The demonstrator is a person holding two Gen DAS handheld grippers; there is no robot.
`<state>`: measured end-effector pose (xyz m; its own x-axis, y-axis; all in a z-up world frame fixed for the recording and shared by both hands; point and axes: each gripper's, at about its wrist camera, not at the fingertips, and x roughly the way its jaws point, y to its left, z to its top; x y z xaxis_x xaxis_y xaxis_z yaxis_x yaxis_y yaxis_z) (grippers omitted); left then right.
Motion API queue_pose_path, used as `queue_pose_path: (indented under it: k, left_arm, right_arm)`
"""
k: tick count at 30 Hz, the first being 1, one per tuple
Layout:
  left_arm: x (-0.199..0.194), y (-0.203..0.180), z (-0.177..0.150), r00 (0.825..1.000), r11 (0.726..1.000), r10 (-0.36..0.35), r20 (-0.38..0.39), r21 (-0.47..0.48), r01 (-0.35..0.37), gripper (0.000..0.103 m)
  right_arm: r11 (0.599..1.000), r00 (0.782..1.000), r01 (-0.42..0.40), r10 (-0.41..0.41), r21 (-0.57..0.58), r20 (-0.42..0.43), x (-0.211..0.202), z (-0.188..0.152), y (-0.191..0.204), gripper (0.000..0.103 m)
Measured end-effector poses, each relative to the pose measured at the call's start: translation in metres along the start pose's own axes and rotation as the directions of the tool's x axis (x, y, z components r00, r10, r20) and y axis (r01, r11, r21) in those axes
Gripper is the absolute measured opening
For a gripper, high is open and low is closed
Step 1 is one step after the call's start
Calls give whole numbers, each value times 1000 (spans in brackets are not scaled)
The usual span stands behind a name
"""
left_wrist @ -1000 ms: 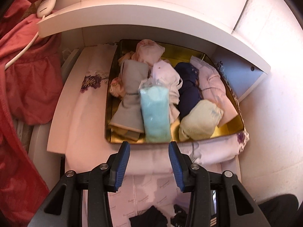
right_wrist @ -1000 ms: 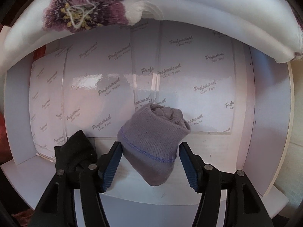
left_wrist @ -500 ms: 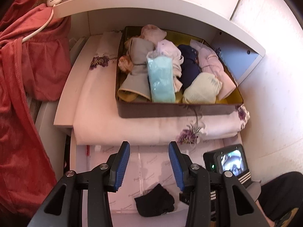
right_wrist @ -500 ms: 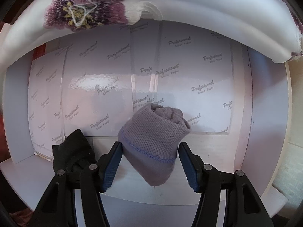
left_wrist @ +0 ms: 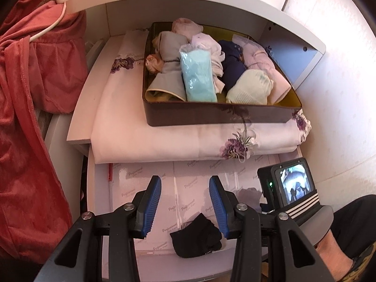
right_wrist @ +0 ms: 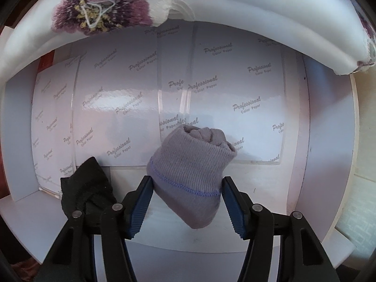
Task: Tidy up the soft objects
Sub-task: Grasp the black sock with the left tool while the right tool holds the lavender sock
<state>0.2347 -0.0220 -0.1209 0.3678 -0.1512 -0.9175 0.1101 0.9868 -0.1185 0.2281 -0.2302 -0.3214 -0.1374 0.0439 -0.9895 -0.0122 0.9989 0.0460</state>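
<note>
A rolled lilac-grey sock (right_wrist: 190, 164) lies on the lower white shelf, and my right gripper (right_wrist: 186, 179) points straight down over it with both blue pads touching its sides. A crumpled black sock (right_wrist: 87, 183) lies just left of it, seen also as the black sock (left_wrist: 197, 237) in the left wrist view. My left gripper (left_wrist: 184, 181) hangs open and empty above the lower shelf. On the shelf above, a dark box (left_wrist: 211, 117) holds several rolled soft items. The right gripper's camera body (left_wrist: 289, 188) shows at the right.
The box rests on a folded white sheet with purple flowers (left_wrist: 164, 141), whose edge overhangs the lower shelf (right_wrist: 211, 7). Packs of colour paper (right_wrist: 235, 82) line the lower shelf. A red garment (left_wrist: 35, 94) hangs at the left. A white wall closes the right side.
The left gripper has drawn back from the box, so the lower shelf, the black sock and the right gripper's camera have come into view. The right gripper's jaws have narrowed slightly around the lilac-grey sock.
</note>
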Motion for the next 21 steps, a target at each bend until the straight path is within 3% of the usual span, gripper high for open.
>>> queue_pose_path:
  k: [11,21]
  left_arm:
    - [29,1,-15,993,1000,-26,-118,11,28,43]
    - [78,22,-39,938,994,-76,-338,-100,45,43]
  right_arm:
    - [999,1000,9,-9,34,-11,-2,-1,-13,60]
    - [992,1000,3,0,124,-26,-3,0,-36,62]
